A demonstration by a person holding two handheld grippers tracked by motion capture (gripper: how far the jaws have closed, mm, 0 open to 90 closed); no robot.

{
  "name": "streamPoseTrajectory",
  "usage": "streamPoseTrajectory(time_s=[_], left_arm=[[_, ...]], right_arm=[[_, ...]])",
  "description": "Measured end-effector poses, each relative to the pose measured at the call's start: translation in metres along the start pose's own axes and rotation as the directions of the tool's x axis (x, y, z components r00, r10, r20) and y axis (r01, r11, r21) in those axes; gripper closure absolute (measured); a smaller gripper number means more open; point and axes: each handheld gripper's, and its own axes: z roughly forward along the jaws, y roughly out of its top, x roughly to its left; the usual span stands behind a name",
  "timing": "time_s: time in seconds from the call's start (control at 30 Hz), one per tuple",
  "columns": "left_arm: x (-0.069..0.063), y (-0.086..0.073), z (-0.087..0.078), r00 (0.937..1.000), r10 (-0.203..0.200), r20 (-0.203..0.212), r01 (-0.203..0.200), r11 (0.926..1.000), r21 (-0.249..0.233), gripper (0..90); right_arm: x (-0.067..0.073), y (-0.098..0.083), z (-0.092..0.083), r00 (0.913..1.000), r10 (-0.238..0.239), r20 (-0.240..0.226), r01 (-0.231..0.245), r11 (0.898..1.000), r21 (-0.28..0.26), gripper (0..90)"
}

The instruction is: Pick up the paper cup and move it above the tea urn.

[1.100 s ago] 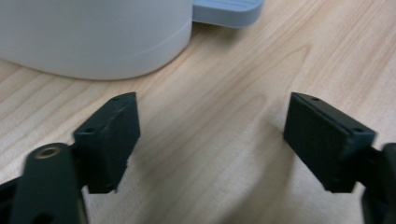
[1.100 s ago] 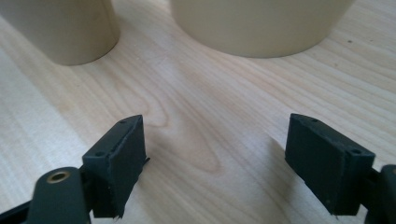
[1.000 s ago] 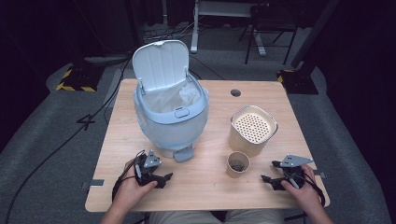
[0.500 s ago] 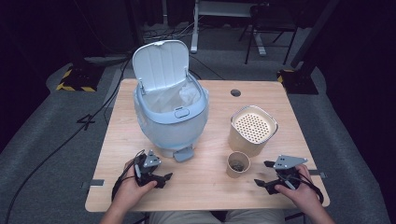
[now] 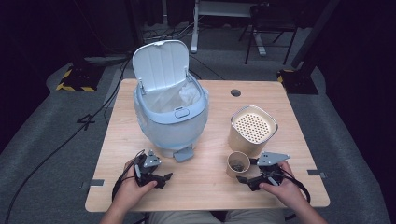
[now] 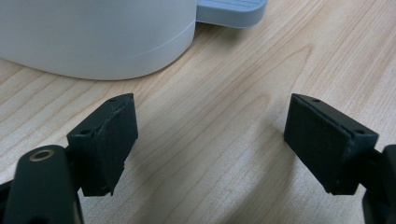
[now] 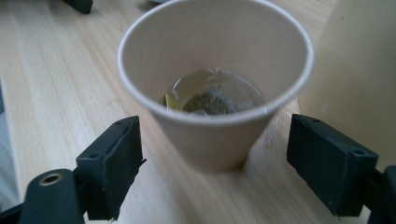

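I have the right gripper (image 5: 243,178) at the lower right of the high view, aimed at the small tan paper cup (image 5: 237,164) that stands on the pale wooden table (image 5: 215,196) just below centre right. In the right gripper view the cup (image 7: 215,88) sits in the middle of the frame, upright, ahead of the two black jaws and partly between them. The jaws stand apart, one at the lower left and one at the lower right, and neither pad touches the cup wall. They have just been closing a little, with the cup between them but not gripped. At the cup's bottom I see a little clear liquid and a dark lump (image 7: 208,100); I cannot tell what the lump is.

Just above and to the right of the cup in the high view stands a tan round canister with a perforated top (image 5: 252,129), close to the cup.

My left gripper (image 5: 164,177) rests at the lower left of the high view, jaws apart over bare wood, nothing between them. The light blue plastic bin with its white lid raised (image 5: 170,112) fills the centre left, and its white wall (image 6: 98,37) crosses the top of the left gripper view.
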Motion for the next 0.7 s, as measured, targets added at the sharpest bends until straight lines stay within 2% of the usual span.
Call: streamPoseTrajectory(time_s=[0.07, 0.23, 0.37, 0.47, 0.7], left_arm=[[0.000, 0.000, 0.000, 1.0000, -0.002, 0.000, 0.002, 1.0000, 0.000, 18.1], [0.000, 0.000, 0.000, 1.0000, -0.001, 0.000, 0.001, 1.0000, 0.000, 18.1], [0.000, 0.000, 0.000, 1.0000, 0.000, -0.001, 0.000, 1.0000, 0.000, 18.1], [0.000, 0.000, 0.000, 1.0000, -0.002, 0.000, 0.002, 1.0000, 0.000, 18.1], [0.000, 0.000, 0.000, 1.0000, -0.003, 0.000, 0.003, 1.0000, 0.000, 18.1]], right_arm=[[0.000, 0.002, 0.004, 0.9999, -0.001, 0.017, 0.001, 1.000, -0.015, 19.3], [0.004, 0.005, 0.014, 0.9997, -0.014, 0.020, 0.015, 0.999, -0.051, 21.8], [0.005, 0.005, 0.019, 0.9996, -0.005, 0.028, 0.007, 0.997, -0.071, 23.1], [0.003, 0.002, 0.024, 0.9994, 0.034, -0.002, -0.034, 0.997, -0.074, 25.9], [0.003, 0.001, 0.022, 0.9998, 0.020, -0.001, -0.020, 0.996, -0.085, 27.7]])
